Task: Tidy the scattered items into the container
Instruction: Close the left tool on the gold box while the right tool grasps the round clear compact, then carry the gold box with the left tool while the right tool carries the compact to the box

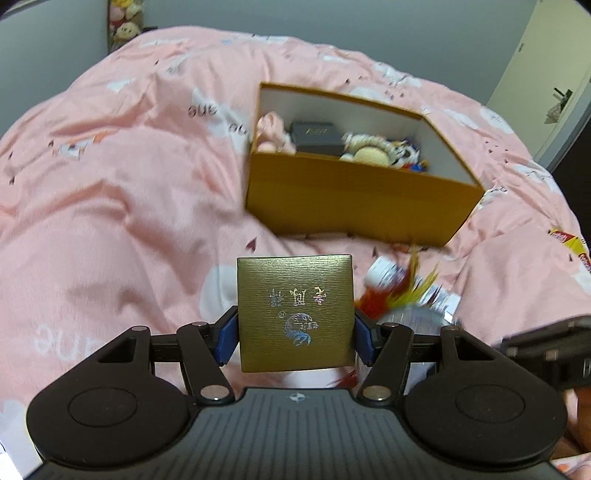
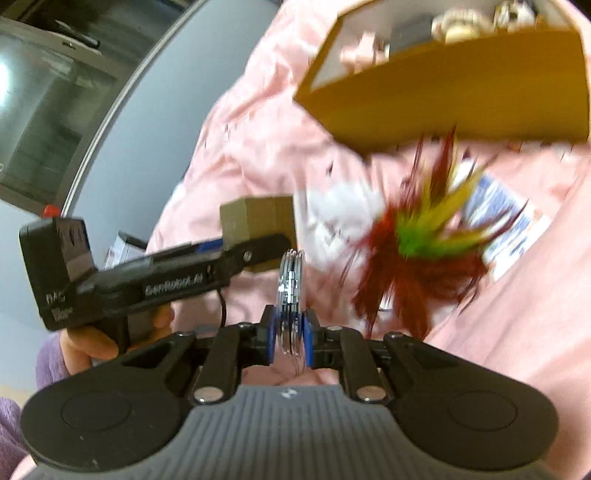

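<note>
A rumpled pink bedspread [image 1: 110,206] covers the bed, grey wall behind. On it sits the open brown container [image 1: 354,206], holding soft toys and a dark case too blurred to tell apart. The left gripper [image 1: 295,332] clamps a small gold box [image 1: 295,314]. The right gripper [image 2: 291,332] pinches the stacked metal discs of a feathered shuttlecock [image 2: 417,243], its plumes smeared, over a white packet [image 2: 502,229].

Home bedroom: pink printed duvet [image 1: 122,192] over bed, plush toys [image 1: 123,18] by wall, door [image 1: 554,85].
</note>
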Demonstrator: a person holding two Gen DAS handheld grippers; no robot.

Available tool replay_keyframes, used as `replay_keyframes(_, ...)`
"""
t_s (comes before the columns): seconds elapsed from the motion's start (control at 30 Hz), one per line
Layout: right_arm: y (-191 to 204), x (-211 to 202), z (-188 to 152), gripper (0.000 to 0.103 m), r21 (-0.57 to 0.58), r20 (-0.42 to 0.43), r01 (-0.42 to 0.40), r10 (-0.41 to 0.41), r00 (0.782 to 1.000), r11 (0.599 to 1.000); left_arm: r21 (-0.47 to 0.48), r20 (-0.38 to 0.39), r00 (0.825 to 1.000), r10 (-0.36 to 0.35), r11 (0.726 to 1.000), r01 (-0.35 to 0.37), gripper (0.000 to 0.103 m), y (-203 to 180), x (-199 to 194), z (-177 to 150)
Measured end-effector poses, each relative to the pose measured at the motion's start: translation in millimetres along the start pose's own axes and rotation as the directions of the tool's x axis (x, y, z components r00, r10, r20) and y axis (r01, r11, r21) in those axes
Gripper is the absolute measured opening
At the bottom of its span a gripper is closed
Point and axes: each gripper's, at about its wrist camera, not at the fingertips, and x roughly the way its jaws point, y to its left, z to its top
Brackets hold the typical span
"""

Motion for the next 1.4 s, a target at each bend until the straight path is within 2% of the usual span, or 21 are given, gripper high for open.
replay_keyframes(0.17, 4, -23, 26, 0.016, 0.002, 0.091, 0.005, -0.005, 0.996, 1.0, 0.012, 0.028, 0.999, -0.038, 0.999, 0.038, 0.071, -5, -5, 25)
replay_keyframes(0.33, 5, -48, 54, 0.016, -0.027, 0.17, 0.077, -0.072, 0.983, 0.997, 0.042, 0.06, 0.996, -0.061, 0.997, 0.059, 0.071, -10, -6, 57)
replay_keyframes(0.57, -2, -71, 102, 0.016, -0.053, 0.248, 0.152, -0.134, 0.959, 0.987, 0.097, 0.082, 0.994, -0.077, 0.993, 0.069, 0.071, -16, 4, 109)
replay_keyframes(0.7, -9, -71, 135, 0.015, -0.047, 0.266, 0.17, -0.152, 0.952, 0.984, 0.116, 0.072, 0.994, -0.076, 0.991, 0.068, 0.071, -21, 22, 132)
replay_keyframes(1.07, -56, -10, 221, 0.015, 0.046, 0.198, 0.231, -0.235, 0.952, 0.972, 0.088, 0.015, 0.995, -0.101, 0.991, 0.099, 0.071, -3, 80, 170)
replay_keyframes(1.2, -76, 32, 235, 0.015, 0.081, 0.108, 0.266, -0.273, 0.956, 0.961, 0.088, -0.006, 0.994, -0.111, 0.99, 0.111, 0.071, 3, 99, 177)
replay_keyframes(1.4, -90, 78, 239, 0.015, 0.116, 0.006, 0.278, -0.281, 0.96, 0.954, 0.073, -0.03, 0.992, -0.122, 0.99, 0.124, 0.071, 14, 119, 177)
